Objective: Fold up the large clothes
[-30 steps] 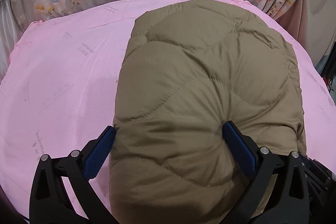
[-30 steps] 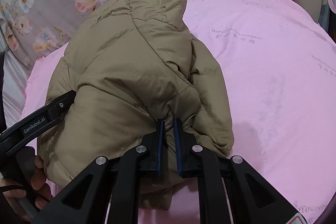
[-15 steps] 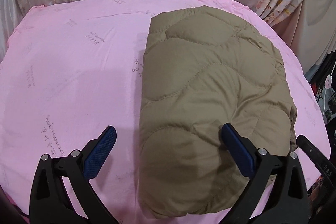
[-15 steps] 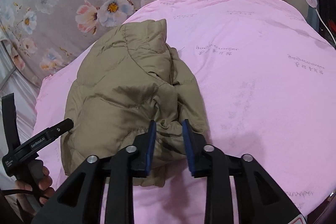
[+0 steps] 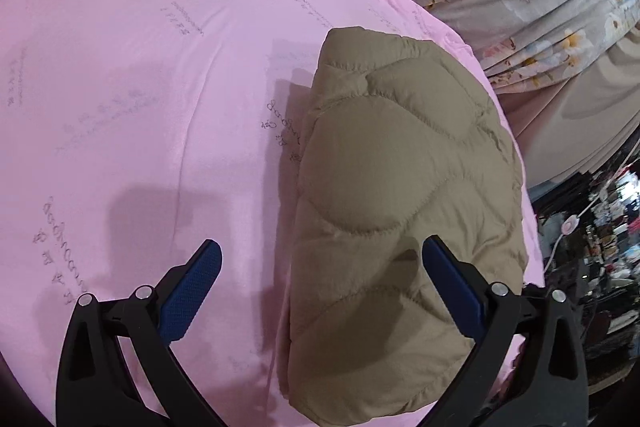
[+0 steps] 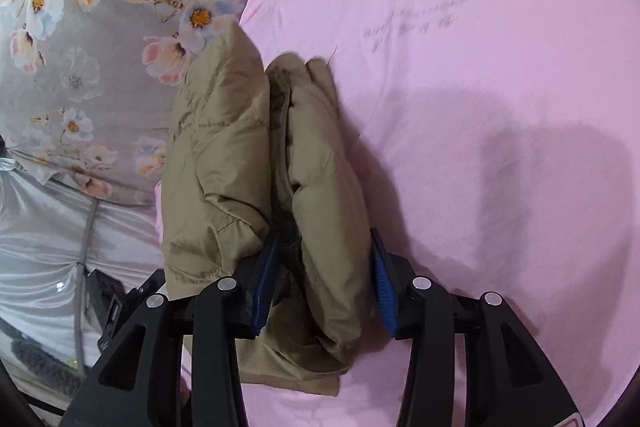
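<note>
Both tongs gape, the left gripper (image 5: 320,279) empty over the folded jacket (image 5: 400,211), the right gripper (image 6: 324,279) loosely straddling its edge on the sheet (image 5: 140,87); folding looks finished, so withdraw next.

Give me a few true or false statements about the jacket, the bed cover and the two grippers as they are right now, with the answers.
1. The folded jacket is olive-tan and quilted. True.
2. The jacket lies on a blue sheet. False: the pink sheet is under it.
3. The left gripper is clamped on the jacket. False: it is wide open, with one finger over the sheet and one over the jacket.
4. Jacket layers sit between the right gripper's blue pads. True.
5. Floral grey fabric shows beyond the sheet. True.
</note>
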{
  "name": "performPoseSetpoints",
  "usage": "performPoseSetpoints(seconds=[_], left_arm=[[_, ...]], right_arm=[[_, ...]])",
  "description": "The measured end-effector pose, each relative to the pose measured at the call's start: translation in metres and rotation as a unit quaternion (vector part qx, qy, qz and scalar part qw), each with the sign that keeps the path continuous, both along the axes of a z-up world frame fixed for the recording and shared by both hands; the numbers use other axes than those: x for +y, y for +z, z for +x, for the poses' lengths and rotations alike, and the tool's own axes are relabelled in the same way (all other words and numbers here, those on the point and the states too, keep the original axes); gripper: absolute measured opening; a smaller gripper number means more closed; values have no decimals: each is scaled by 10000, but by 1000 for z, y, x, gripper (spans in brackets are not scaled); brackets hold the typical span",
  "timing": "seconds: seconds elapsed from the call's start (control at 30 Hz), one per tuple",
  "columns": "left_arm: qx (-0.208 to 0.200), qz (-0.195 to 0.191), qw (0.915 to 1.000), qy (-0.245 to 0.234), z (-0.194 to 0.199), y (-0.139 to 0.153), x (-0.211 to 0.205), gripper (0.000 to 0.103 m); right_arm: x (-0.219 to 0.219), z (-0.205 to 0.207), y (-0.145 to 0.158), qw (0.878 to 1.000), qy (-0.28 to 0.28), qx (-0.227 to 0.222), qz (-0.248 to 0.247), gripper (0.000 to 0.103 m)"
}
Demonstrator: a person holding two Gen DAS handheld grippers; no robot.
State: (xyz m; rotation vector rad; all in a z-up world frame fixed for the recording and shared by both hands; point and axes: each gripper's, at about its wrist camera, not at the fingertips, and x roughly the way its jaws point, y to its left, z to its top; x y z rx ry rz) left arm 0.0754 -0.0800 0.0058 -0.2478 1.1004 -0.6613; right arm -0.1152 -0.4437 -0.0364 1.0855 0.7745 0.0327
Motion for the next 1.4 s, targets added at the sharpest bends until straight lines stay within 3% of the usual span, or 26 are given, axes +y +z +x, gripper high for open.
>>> performPoseSetpoints(seconds=[0.17,0.3,0.53,0.7,0.8,0.93,1.13,1.23,1.4], left_arm=[[313,-439,9980,-316,17,-14,-6,98],[359,-677,9950,-637,23,-21,-24,98],[102,-580,9954,-751,28,-24,-38,98],[-120,-517,9948,-867,29,-23,-39,98],[-422,-342,9944,-902,23,-17,-45,98],[-1021,79,9908,-888,8,2,-50,82],[-1627,478,9814,-900,-13,36,-53,54],[-1982,604,9744,-870,-27,55,-53,46],[-2176,536,9716,-764,-34,76,-46,42]], right_arm=[[30,8,-13,9977,377,-235,506,46],[39,19,-11,9973,538,-229,446,49],[47,47,-14,9931,608,-484,879,50],[51,56,-15,9931,534,-597,861,46],[54,61,-7,9941,523,-647,690,33],[63,59,26,9966,415,-698,-106,19],[80,48,81,9882,221,-979,-1155,14],[91,44,105,9810,184,-1132,-1568,13],[102,40,126,9735,162,-1296,-1878,12]])
